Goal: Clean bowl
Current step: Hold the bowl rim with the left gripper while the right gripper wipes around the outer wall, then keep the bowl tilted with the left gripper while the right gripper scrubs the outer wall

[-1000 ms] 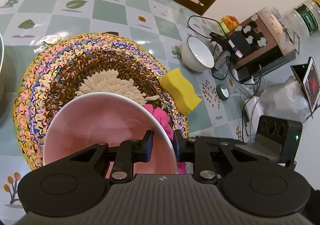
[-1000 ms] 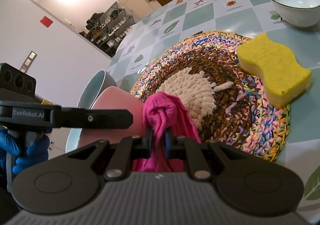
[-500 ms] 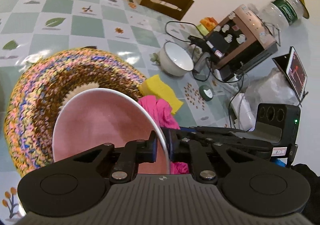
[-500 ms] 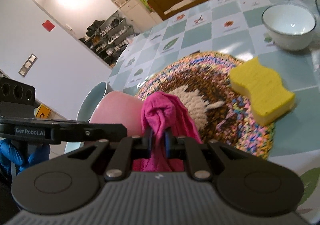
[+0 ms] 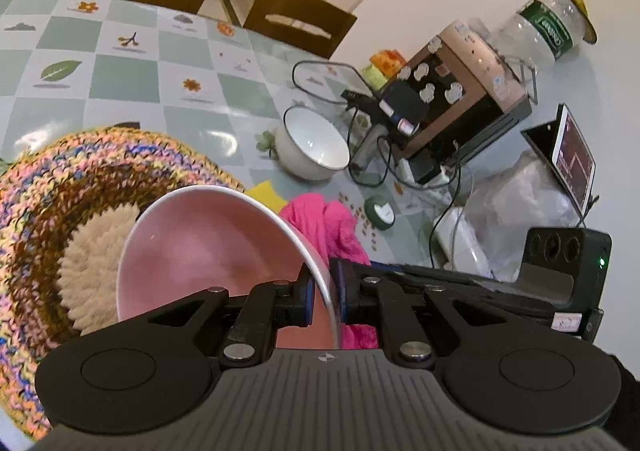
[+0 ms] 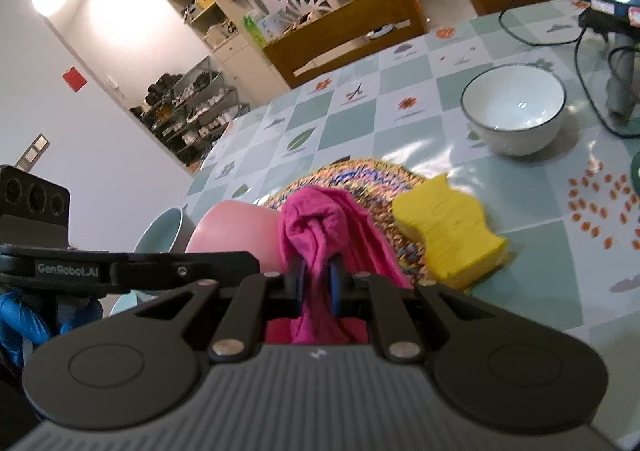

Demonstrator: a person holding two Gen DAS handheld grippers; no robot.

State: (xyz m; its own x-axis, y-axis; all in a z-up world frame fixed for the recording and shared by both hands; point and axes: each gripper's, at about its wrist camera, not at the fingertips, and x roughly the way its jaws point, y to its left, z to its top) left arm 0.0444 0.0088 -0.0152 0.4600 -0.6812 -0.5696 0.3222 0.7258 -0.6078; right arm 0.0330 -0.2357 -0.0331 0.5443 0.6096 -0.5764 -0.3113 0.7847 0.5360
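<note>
Left wrist view: left gripper [image 5: 325, 297] clamped on the rim of the pink bowl [image 5: 208, 247], one pad inside, one outside, bowl tilted with its mouth toward the camera, above the woven mat [image 5: 52, 187]. Whether the bowl's base touches the mat: cannot tell. Pink cloth [image 5: 326, 225] just beyond the bowl's right edge, bunched in the right gripper [image 6: 316, 283], jaws pinched tight on the fabric, loose folds hanging free on both sides.

Right wrist view: pink bowl [image 6: 236, 229] to the left of the cloth [image 6: 324, 223], yellow sponge [image 6: 448, 229] lying at the mat's [image 6: 372, 175] edge, white bowl [image 6: 514, 111] further off on the checked table [image 6: 412, 139], grey bowl [image 6: 160, 229] behind the pink one.

Likely risks, judged from this:
- Thin rim grip, smooth glazed wall: pushing the cloth hard against the inside could lever the bowl round between the pads or slip it out altogether.
- Bowl held by one edge only: a drop onto the mat probably harmless, onto the hard table or the grey bowl a chip or crack.
- Cloth held by a small pinch: dragging it round the wall could pull it free, leaving bare fingers scraping glaze.
- Hanging folds could snag on the left gripper's linkage during wiping.
- Wide sweep of the right gripper could knock the sponge off the mat's edge.
</note>
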